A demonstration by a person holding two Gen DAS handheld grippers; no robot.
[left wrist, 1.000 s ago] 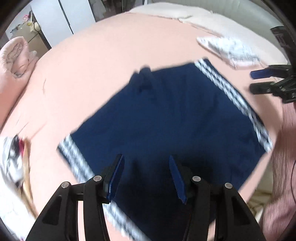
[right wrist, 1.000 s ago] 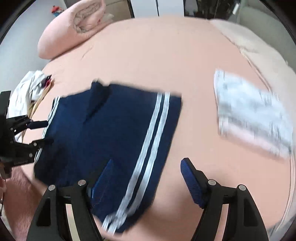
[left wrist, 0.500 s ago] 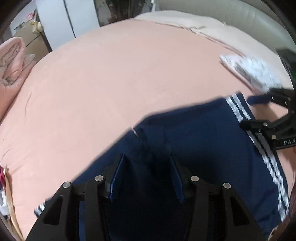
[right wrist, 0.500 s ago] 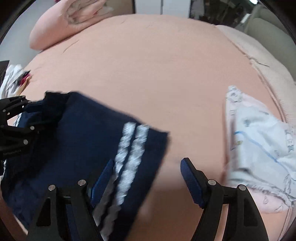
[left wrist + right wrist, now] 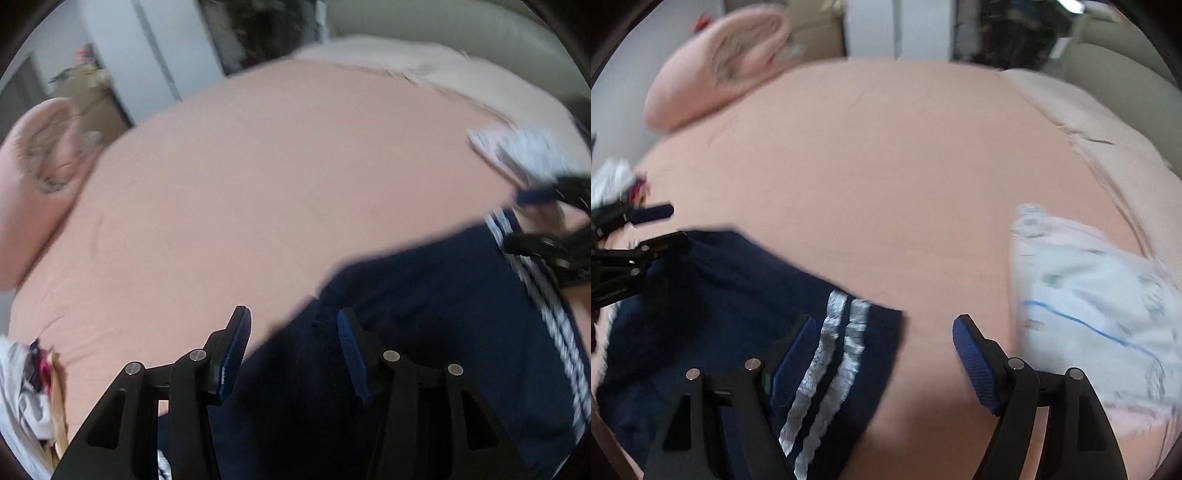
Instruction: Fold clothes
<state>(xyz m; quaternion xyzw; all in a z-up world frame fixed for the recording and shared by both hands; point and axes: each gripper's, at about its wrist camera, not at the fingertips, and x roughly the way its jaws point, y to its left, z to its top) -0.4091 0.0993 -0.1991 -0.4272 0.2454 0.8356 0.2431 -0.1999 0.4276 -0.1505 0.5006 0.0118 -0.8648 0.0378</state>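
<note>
Shorts [image 5: 731, 321] lie on the near side of the bed [image 5: 280, 177], under both my tongs. My left tongs [image 5: 291, 354] and right tongs [image 5: 882, 354] are spread, pinching nothing. I should pinch both far corners evenly before folding toward me.

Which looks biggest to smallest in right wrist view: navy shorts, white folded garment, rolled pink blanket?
1. navy shorts
2. white folded garment
3. rolled pink blanket
The blanket lies farthest away, so its true rank is unsure.
</note>
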